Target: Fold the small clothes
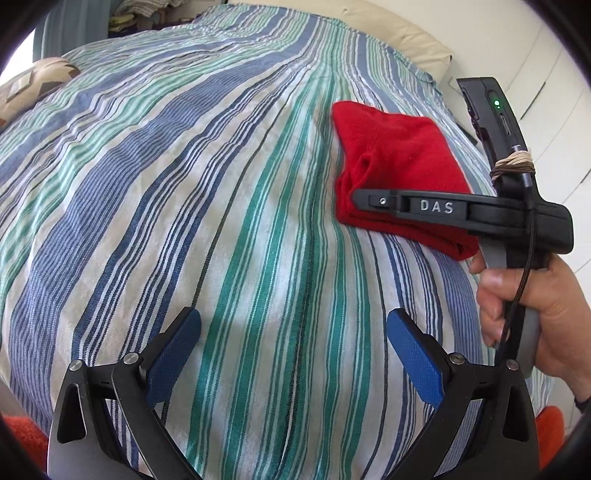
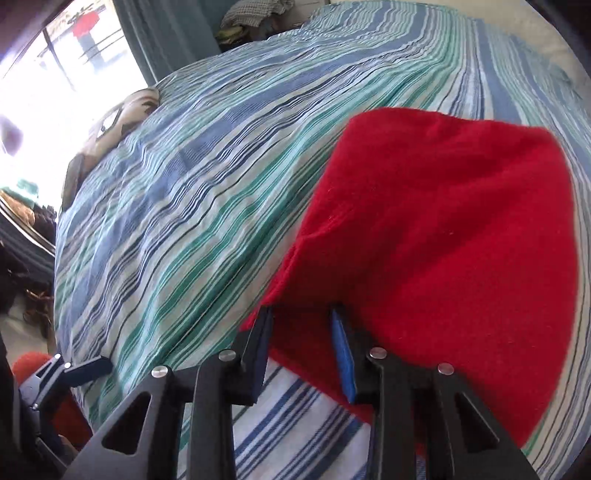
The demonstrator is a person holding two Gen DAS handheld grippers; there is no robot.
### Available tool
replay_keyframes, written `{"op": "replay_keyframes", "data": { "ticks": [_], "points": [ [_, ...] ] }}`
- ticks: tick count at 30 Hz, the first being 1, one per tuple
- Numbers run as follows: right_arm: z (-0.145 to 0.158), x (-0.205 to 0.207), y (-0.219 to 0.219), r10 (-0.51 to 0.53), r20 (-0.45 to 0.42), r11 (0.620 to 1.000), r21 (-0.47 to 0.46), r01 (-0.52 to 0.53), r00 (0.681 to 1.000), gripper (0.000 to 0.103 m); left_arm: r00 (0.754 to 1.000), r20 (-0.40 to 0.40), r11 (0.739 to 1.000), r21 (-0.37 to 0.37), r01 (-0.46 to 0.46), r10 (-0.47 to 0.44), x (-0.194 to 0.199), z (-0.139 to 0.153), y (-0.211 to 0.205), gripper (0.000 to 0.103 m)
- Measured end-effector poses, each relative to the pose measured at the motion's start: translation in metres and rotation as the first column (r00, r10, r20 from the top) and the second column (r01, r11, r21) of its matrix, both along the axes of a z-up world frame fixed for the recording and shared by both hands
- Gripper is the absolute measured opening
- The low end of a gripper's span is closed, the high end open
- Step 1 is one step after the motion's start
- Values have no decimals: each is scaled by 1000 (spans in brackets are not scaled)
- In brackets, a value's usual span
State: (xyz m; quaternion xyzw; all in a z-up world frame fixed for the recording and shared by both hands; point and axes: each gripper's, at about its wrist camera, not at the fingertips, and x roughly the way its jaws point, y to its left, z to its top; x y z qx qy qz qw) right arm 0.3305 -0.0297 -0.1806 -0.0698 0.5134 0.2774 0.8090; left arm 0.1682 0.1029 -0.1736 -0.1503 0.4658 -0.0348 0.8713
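On the striped bedspread [image 1: 207,206], toward its right side as the left wrist camera sees it, lies a folded red garment [image 1: 399,158], doubled over on itself with a thick folded edge along its near side. No basket, box or other holder shows in either view; the garment rests straight on the bedspread. The left gripper [image 1: 293,350] hovers over bare striped cloth with its blue-padded fingers spread wide and nothing between them. The right gripper [image 2: 303,317], held in a person's hand [image 1: 532,306], reaches in at the near edge of the red garment. In its own camera the two fingers stand partly apart, their tips at the lifted edge of the red cloth, with the upper layer draped over them and a lower layer underneath; whether the pads press on the cloth cannot be told. A patterned cushion [image 1: 33,85] sits at the far left corner of the bed, and a cream pillow [image 1: 399,33] lies beyond the bedspread's far edge. Bright light from a window [image 2: 55,74] washes out the left side of the right wrist view.
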Motion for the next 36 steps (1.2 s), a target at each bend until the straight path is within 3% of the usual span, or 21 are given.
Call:
{"op": "replay_keyframes", "data": {
  "ticks": [3,6,10,13,18,21,23,26,29,36],
  "points": [
    [13,0,-7,7,-29,998,64,-5,1000,34,1000,-3,1000,1,0,0,0,0,1,101],
    [52,-12,-32,15,41,991,131,-20,999,34,1000,-4,1000,-8,-4,4,1,0,2,101],
    [93,-26,-94,-124,110,969,226,97,986,34,1000,-1,1000,-20,-7,7,1,1,3,101],
    [81,-28,-122,-203,87,964,191,184,975,34,1000,-4,1000,-14,-9,9,1,0,2,101],
    [5,-29,-124,-209,-99,972,92,218,973,34,1000,2,1000,14,-7,7,1,0,-2,101],
    [16,-51,-128,-238,-38,962,127,241,970,35,1000,3,1000,29,-11,11,-2,0,-1,101],
    [30,-71,-132,-244,-3,957,159,242,970,49,1000,2,999,30,-11,11,-1,-1,-1,101],
    [42,-108,-141,-262,101,961,120,250,960,69,1000,0,999,30,-13,13,-1,-1,0,101],
    [37,-139,-159,-300,136,953,86,290,944,71,1000,-1,999,32,-11,12,-2,-1,-1,101],
    [16,-179,-197,-418,108,908,87,411,902,71,1000,-3,999,50,-12,12,-1,-1,-3,101]
  ]
}}
